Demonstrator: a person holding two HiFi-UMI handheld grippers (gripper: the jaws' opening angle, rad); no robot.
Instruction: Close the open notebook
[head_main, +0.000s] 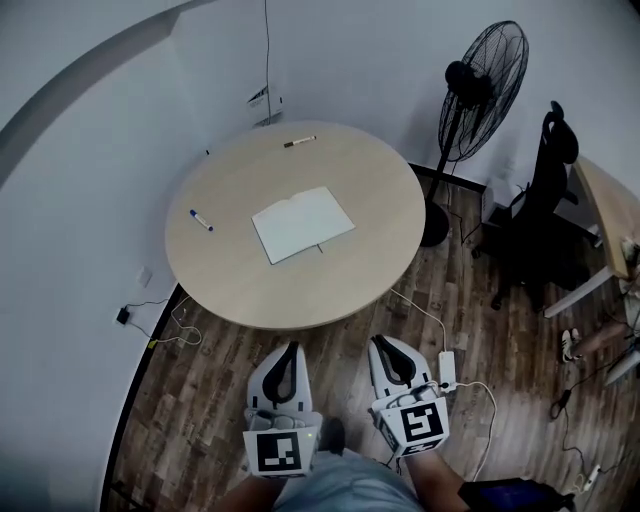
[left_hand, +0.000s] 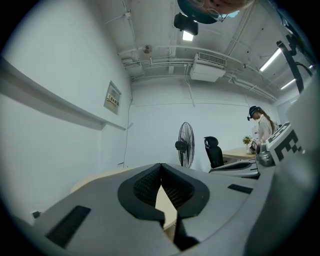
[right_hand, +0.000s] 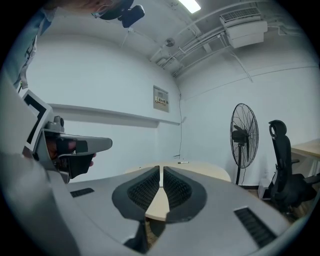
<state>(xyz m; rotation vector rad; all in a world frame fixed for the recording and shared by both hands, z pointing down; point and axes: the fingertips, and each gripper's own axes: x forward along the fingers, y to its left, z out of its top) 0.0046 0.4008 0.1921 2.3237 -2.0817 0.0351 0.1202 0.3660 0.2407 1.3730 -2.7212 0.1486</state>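
Left gripper (head_main: 290, 348): jaws pressed together on nothing, short of the table's 6 o'clock edge.
Right gripper (head_main: 384, 342): jaws closed, empty, near the left one.
Open notebook (head_main: 303, 224): flat near the middle of the round table (head_main: 385, 265), at about 12 o'clock from both grippers and well apart from them.
Notebook axis: the long side runs 8 to 2 o'clock in the head view, with the fold crossing it.
Blue-capped marker (head_main: 201, 220): at the notebook's 9 o'clock.
Dark marker (head_main: 299, 141): at its 12 o'clock, by the far edge.
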